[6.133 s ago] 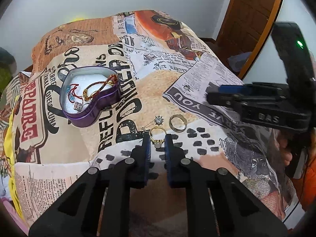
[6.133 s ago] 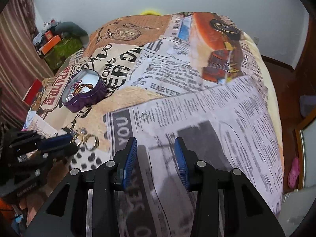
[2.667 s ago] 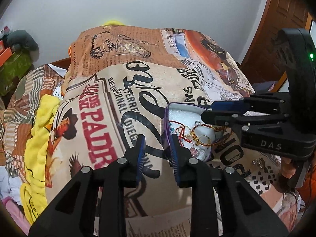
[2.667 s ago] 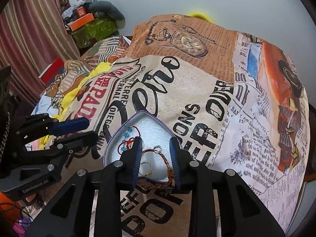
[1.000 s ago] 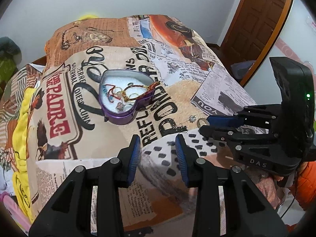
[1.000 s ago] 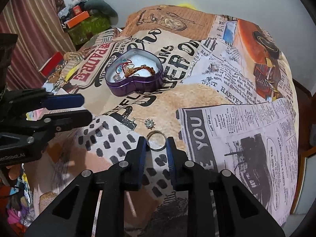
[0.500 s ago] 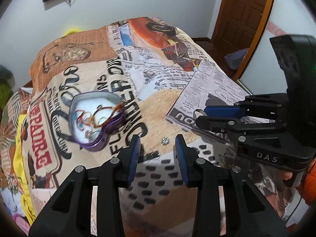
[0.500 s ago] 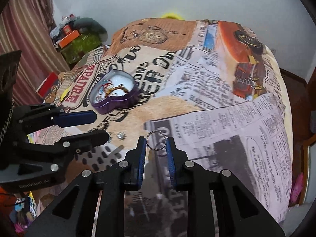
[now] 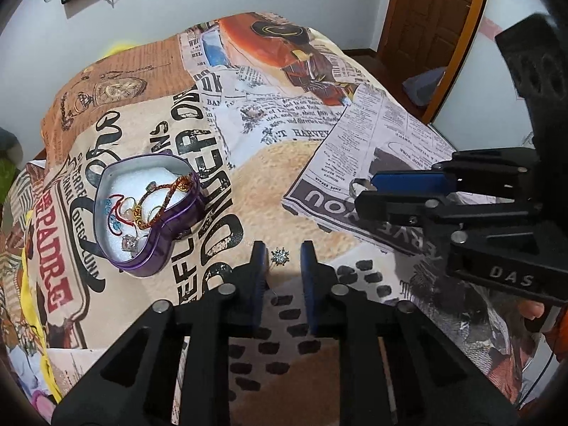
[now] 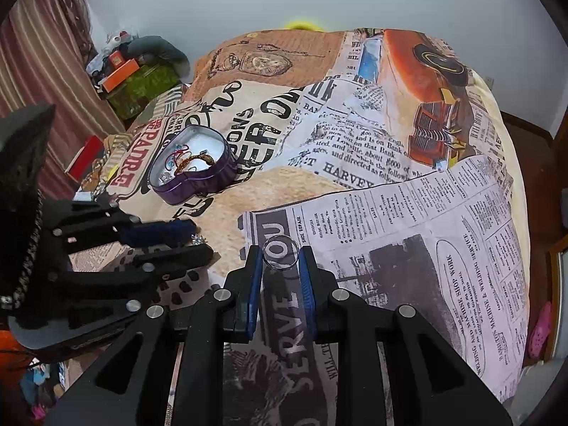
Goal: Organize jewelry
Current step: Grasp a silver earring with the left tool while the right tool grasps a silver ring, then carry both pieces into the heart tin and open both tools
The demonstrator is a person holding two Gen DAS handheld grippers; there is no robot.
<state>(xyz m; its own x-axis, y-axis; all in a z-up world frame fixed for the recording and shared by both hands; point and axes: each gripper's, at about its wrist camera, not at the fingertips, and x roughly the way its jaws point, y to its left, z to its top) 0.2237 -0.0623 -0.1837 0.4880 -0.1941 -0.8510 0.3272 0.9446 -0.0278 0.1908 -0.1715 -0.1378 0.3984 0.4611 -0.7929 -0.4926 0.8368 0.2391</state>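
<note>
Ring [image 10: 280, 251], low centre of the right wrist view, clamped across its diameter by the right gripper [image 10: 280, 262]: light, rigid, slick metal, likely to twist out unless held across the band. Left gripper [image 9: 283, 261] parted, straddling a small star pendant [image 9: 280, 256] on the bedspread [image 9: 291, 174]; tiny, best pinched at its edges. Heart tin [image 9: 149, 209] at left, farther back.

Heart-shaped tin [image 9: 167, 241] sits on the bedspread [image 9: 269, 163], left of both grippers. Bracelets [image 9: 159, 198] lie inside it. Star pendant [image 9: 280, 256] lies on the bedspread just right of the tin, between the parted fingers of the left gripper [image 9: 283, 248]. Right gripper [image 10: 280, 259], further right, above the bedspread, has a ring [image 10: 280, 256] pinched between its fingers. Door [image 9: 436, 10] behind, right.
</note>
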